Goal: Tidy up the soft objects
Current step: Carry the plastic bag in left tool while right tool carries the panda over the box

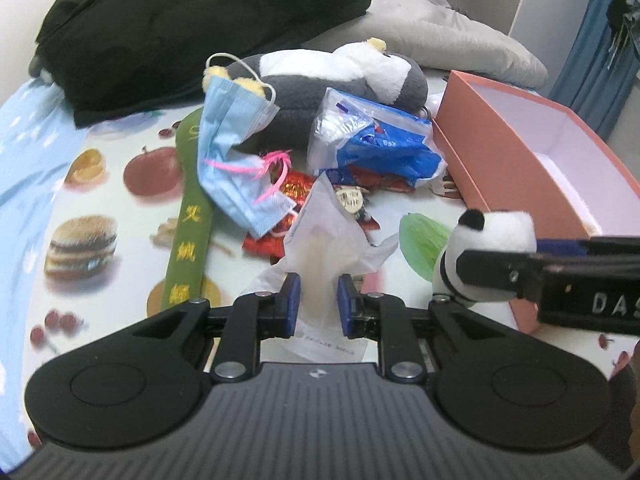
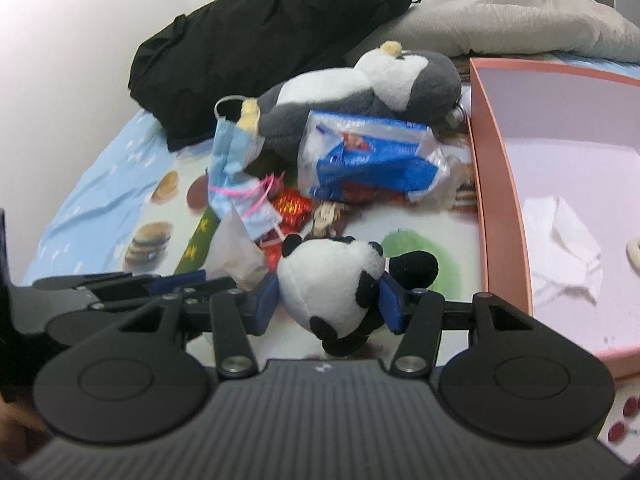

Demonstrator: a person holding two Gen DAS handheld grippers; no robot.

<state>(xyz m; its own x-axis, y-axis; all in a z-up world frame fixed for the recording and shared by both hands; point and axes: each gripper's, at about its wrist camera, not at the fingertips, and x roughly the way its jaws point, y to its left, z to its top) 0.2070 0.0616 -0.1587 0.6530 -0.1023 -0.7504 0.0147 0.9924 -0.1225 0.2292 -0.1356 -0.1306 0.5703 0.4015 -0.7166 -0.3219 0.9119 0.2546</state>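
My left gripper [image 1: 319, 308] is shut on a crumpled translucent white plastic bag [image 1: 320, 236], held just above the fruit-print cloth [image 1: 120, 208]. My right gripper [image 2: 328, 300] is shut on a small black-and-white panda plush [image 2: 332, 280], its blue pads pressing both sides. In the left wrist view the panda [image 1: 496, 232] hangs at the right, close to the open pink box [image 1: 520, 168]. A grey-and-white penguin plush [image 1: 344, 76] lies behind the pile. Blue face masks [image 1: 232, 148] tied with pink string lean on it.
A blue-and-white plastic package [image 1: 372, 140], red wrappers [image 1: 296, 186] and a green fabric strip [image 1: 188, 248] lie in the pile. The pink box [image 2: 500, 200] holds a white tissue [image 2: 568, 248]. A black garment [image 1: 180, 24] and grey pillow [image 1: 440, 36] sit behind.
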